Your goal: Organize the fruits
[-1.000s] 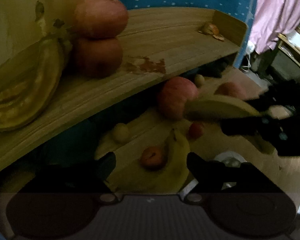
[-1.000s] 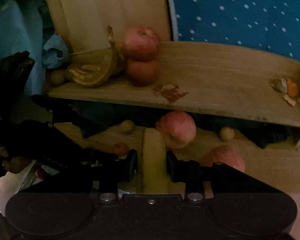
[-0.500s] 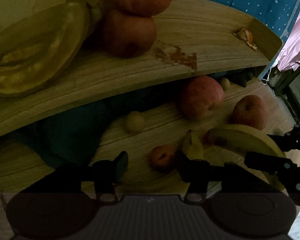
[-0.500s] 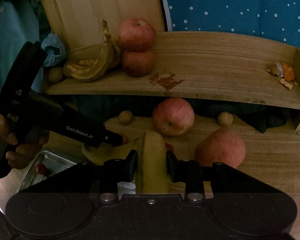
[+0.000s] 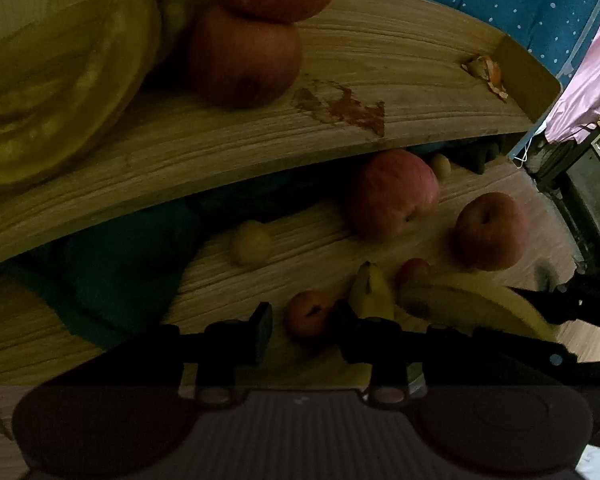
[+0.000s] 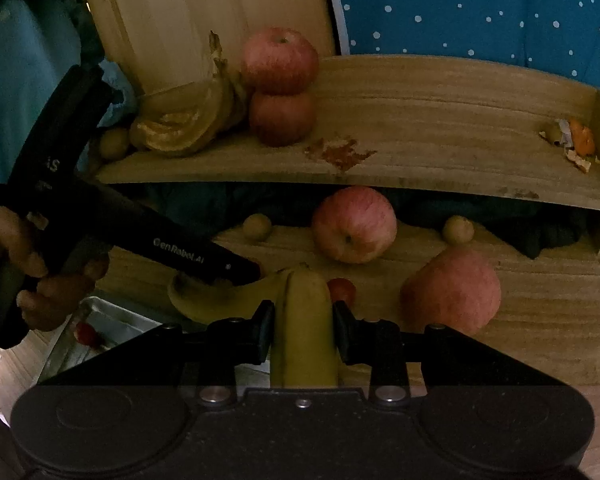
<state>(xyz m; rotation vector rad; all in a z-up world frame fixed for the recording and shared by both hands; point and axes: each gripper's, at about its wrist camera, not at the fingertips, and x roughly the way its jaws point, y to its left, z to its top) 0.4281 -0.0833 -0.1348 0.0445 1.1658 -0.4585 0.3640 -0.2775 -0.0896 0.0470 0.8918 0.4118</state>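
While right gripper [image 6: 303, 330] clamps banana [image 6: 305, 332] | left gripper [image 5: 303, 330] gapes.

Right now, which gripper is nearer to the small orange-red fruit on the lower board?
Left. The left gripper is open with the small orange-red fruit between its fingertips. The right gripper holds a banana, off to the side.

Right gripper [image 6: 303, 330] clamped on a banana [image 6: 304, 340], fingers level, pointing toward the shelf [image 6: 420, 120]. Left gripper [image 5: 304, 330] spread wide with nothing between its fingers, aimed low under the shelf, just left of the banana. Left hand [image 6: 40, 272] wrapped round its black handle, fingers curled.
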